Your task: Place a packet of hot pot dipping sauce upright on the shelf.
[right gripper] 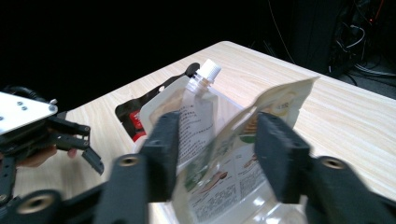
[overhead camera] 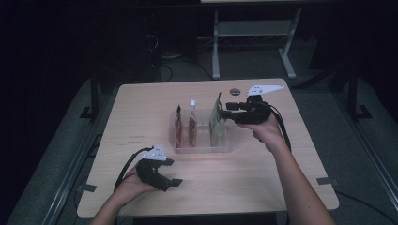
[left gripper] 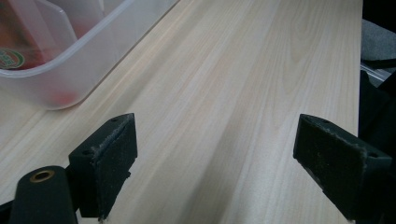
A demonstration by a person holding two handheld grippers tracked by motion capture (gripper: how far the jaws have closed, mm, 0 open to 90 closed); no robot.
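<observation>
A clear plastic bin [overhead camera: 202, 149] with dividers stands mid-table and holds three upright pouches: a red one [overhead camera: 178, 126], a white-capped one [overhead camera: 192, 123] and a pale green-printed one [overhead camera: 217, 119] in the right slot. My right gripper [overhead camera: 224, 111] reaches in from the right at the top of the green-printed pouch. In the right gripper view that pouch [right gripper: 243, 158] stands between the parted jaws of my right gripper [right gripper: 217, 140], with the pads not pressing on it. The capped pouch [right gripper: 198, 112] is behind it. My left gripper [overhead camera: 172, 171] rests open near the front left, holding nothing.
The left gripper view looks past my left gripper [left gripper: 215, 154] over bare wood to the bin's corner [left gripper: 79, 46]. A small dark round disc [overhead camera: 234, 91] lies near the table's far edge. A metal table frame [overhead camera: 253, 42] stands beyond it.
</observation>
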